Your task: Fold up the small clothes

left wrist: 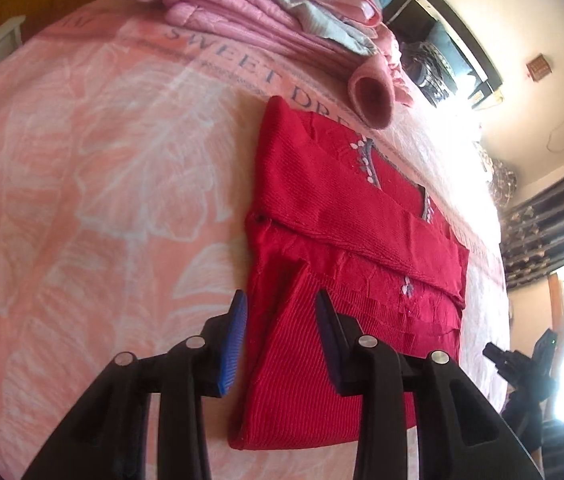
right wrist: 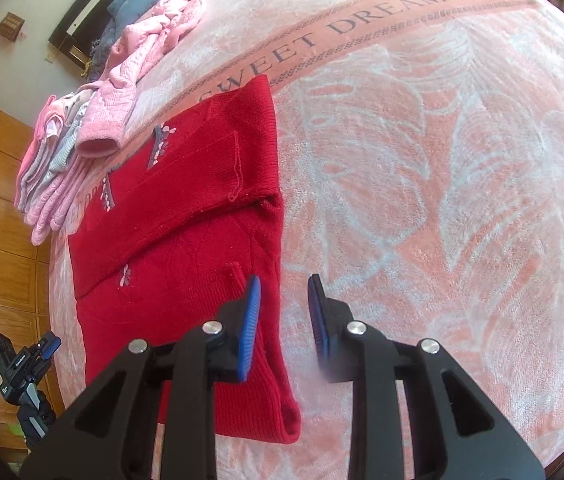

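1. Sweater (left wrist: 345, 248), red, lies folded flat on my pink blanket (left wrist: 82, 168).
2. My left gripper (left wrist: 282, 336) hovers wide apart over its near left edge, holding nothing.
3. My right gripper (right wrist: 283, 320), equally wide and empty, straddles its right edge.
4. Pink clothes pile (left wrist: 266, 4) sits beyond.

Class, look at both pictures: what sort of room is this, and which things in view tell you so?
Most likely a bedroom: a pink "SWEET DREAM" blanket covers what looks like a bed, folded pink clothes are piled at its far end, and curtains hang by a bright window.

"SWEET DREAM" printed on pink blanket (right wrist: 401, 128) border band.
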A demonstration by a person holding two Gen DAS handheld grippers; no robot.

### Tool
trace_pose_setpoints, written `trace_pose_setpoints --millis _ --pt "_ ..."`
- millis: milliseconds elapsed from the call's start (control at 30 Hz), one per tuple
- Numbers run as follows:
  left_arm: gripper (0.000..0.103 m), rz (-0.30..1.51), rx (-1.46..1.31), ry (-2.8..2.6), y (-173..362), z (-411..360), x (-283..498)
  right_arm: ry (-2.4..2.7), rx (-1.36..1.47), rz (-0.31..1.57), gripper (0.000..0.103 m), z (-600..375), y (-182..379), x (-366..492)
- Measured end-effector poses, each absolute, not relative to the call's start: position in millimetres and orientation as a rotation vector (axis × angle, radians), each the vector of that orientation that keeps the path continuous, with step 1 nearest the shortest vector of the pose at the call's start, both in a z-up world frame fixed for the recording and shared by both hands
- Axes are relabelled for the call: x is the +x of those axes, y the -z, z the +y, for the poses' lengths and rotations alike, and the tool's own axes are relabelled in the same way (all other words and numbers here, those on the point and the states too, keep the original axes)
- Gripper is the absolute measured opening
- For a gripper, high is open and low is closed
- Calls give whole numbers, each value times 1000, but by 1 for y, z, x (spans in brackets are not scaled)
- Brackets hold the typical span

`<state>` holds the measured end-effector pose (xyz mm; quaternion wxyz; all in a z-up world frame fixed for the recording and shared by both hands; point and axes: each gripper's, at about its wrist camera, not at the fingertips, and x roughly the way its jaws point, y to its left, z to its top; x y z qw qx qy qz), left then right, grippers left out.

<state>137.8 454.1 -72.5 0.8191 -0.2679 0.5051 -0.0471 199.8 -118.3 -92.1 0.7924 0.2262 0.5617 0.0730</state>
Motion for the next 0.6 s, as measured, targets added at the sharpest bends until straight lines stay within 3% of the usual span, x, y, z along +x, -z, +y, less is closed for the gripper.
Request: trace_pose_setpoints --millis 300,600 --pt "42 1149 -230 154 88 394 171 -271 422 1205 34 -86 90 204" --pt "41 1161 -102 217 108 381 175 -295 421 1227 36 -78 113 220"
